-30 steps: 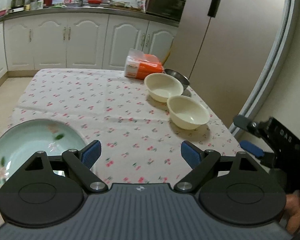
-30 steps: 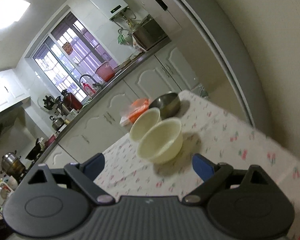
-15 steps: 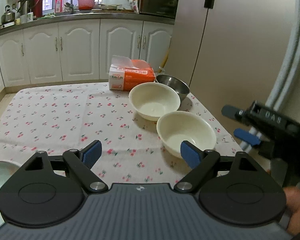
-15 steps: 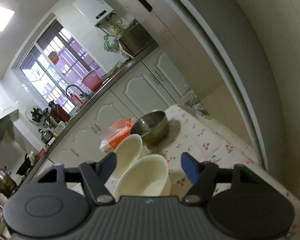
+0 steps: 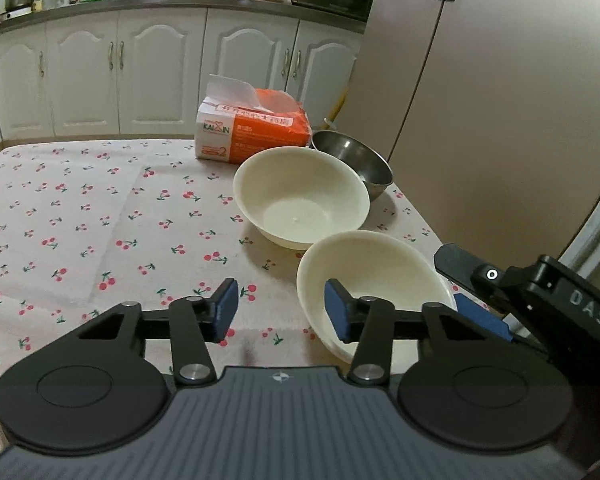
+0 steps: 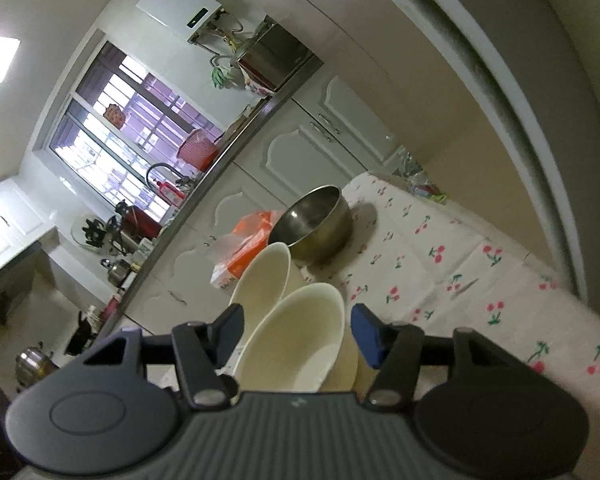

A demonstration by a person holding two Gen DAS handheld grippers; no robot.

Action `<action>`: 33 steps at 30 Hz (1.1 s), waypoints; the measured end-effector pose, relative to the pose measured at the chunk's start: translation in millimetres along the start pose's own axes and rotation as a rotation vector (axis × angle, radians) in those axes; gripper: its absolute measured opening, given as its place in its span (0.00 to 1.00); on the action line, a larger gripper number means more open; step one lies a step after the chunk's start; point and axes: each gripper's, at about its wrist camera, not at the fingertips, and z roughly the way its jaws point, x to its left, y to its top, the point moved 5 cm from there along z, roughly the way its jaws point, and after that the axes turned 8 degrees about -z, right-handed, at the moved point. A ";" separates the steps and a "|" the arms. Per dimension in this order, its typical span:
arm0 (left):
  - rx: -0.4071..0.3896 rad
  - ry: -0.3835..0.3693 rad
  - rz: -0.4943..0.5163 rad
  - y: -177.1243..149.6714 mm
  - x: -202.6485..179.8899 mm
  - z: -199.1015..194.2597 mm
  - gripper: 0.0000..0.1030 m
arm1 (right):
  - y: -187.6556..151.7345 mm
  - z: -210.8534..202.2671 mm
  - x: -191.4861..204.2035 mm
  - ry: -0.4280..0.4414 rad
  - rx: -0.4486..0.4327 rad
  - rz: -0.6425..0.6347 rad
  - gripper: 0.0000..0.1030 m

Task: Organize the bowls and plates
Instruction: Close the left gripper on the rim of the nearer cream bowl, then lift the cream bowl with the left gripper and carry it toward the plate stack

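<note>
Right wrist view, right gripper (image 6: 296, 334) rolled, straddling near bowl (image 6: 300, 340)

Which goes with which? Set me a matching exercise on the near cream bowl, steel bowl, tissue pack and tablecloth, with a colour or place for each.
1. near cream bowl
2. steel bowl
3. tissue pack
4. tablecloth

A. cherry print
B. orange and white
C. far end of the row of bowls
D. front of the row of bowls

Pairs: 1-D, 2-C, 3-B, 4-A
</note>
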 end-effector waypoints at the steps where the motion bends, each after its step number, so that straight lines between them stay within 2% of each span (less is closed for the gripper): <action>1: 0.000 0.002 0.002 -0.3 -1.0 1.0 0.53 | -0.7 0.9 -0.7 0.011 0.001 0.014 0.59; 5: 0.018 -0.012 -0.014 -0.3 -1.9 9.4 0.44 | -1.3 0.9 2.0 0.024 -0.004 0.021 0.59; 12: 0.055 -0.044 -0.021 -3.8 -4.7 21.8 0.37 | -0.7 -0.1 2.4 0.059 -0.010 0.038 0.64; 20: 0.051 -0.084 -0.012 -6.0 -11.1 15.2 0.36 | -2.4 -0.1 8.3 0.079 -0.004 0.035 0.70; 33: 0.042 -0.110 -0.042 -8.7 0.0 -6.5 0.36 | -9.4 -10.7 23.5 0.105 0.007 0.024 0.76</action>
